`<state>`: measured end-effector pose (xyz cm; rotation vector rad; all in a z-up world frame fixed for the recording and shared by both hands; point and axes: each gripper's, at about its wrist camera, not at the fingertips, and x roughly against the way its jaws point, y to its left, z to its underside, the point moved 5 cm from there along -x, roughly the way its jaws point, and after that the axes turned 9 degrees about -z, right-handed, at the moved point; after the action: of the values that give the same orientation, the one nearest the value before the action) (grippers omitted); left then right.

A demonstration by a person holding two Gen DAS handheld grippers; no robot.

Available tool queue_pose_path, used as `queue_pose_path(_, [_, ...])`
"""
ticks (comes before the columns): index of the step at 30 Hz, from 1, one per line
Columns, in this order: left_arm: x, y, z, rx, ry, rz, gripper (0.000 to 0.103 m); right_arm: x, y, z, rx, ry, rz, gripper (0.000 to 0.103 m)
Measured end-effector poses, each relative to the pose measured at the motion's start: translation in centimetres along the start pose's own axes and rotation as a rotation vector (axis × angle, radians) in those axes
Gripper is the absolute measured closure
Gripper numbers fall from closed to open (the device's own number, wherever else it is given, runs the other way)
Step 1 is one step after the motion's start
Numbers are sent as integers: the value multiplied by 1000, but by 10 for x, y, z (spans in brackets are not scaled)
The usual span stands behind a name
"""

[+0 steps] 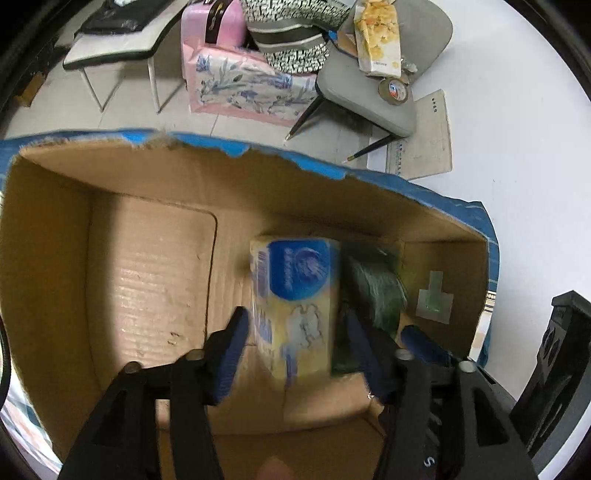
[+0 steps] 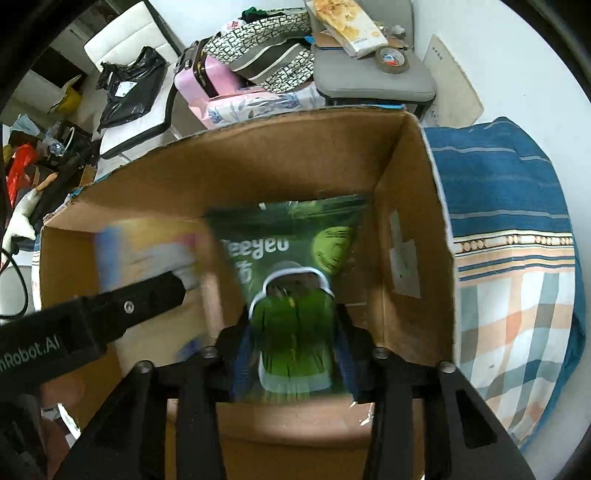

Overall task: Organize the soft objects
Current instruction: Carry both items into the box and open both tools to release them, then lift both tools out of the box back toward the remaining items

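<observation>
The jaws of the left gripper [image 1: 295, 328] stand on either side of a blue-and-yellow tissue pack [image 1: 297, 299], its blue-padded fingers [image 1: 231, 354] close against the pack's two long sides; the pack is blurred, so I cannot tell whether the pads truly press it. The jaws of the right gripper [image 2: 293, 354] are closed narrowly on the near end of a green soft pack [image 2: 295, 273], one padded finger on each side of it.

Both packs are inside an open cardboard box [image 1: 147, 177]. The tissue pack stands upright near the middle of the box floor, and the green soft pack is just beside it on the right, toward the box's right wall. In the right wrist view the green pack leans along that right wall, close to the far right corner, with a pale taped patch [image 2: 404, 264] on the wall next to it. The left half of the box floor shows only a loose cardboard liner [image 1: 147, 273].

Outside the box, a blue striped and checked cloth [image 2: 517, 229] lies against its right side. Beyond the far edge stand a grey chair [image 1: 373, 99] carrying a roll of tape [image 1: 394, 91], a pink case [image 1: 214, 26] and a floral pink bag [image 1: 251, 88].
</observation>
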<state>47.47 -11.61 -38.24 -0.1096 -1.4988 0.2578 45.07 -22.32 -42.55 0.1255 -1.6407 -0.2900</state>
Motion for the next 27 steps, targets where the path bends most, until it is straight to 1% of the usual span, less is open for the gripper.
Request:
queue_pose_path(1, [4, -1, 1, -8, -12, -10, 32, 0, 0, 0, -1, -3, -8, 52])
queue_pose_path(2, [5, 0, -1, -9, -24, -23, 26, 1, 0, -2, 1, -7, -13, 51])
queue_pose_path(3, [8, 1, -2, -14, -36, -36, 22, 2, 1, -2, 3, -6, -14, 48])
queue_pose_path(4, [9, 1, -3, -19, -47, -49, 17, 2, 2, -3, 6, -7, -10, 43])
queue_pose_path(5, [13, 3, -3, -27, -66, -70, 14, 4, 5, -3, 13, -11, -7, 38])
queue_pose_path(6, [16, 3, -2, -39, -83, -91, 13, 5, 6, -3, 22, -16, 4, 29])
queue_pose_path(7, [20, 5, -2, -51, -103, -121, 13, 7, 8, -3, 29, -19, 11, 27])
queue_pose_path(9, [30, 7, 6, -76, -142, -158, 9, 10, 13, 2, 51, -17, 32, 27])
queue_pose_path(10, [31, 9, 5, -83, -152, -167, 5, 11, 14, 4, 55, -16, 42, 24])
queue_pose_path(11, [34, 11, 9, -90, -162, -177, 3, 12, 14, 7, 57, -17, 48, 19])
queue_pose_path(12, [37, 13, 12, -94, -171, -184, 3, 14, 14, 10, 57, -19, 50, 7])
queue_pose_path(13, [40, 15, 16, -95, -182, -188, 2, 16, 15, 13, 55, -22, 52, 2])
queue_pose_path(19, [69, 25, 46, -116, -274, -249, 1, 33, 22, 42, 74, -55, 70, 1])
queue_pose_path(23, [96, 30, 70, -130, -346, -283, 1, 56, 32, 65, 87, -100, 81, 1])
queue_pose_path(25, [107, 30, 78, -134, -375, -294, 1, 70, 37, 78, 104, -128, 94, 1])
queue_pose_path(27, [123, 33, 93, -136, -416, -301, 1, 88, 43, 92, 120, -161, 105, 1])
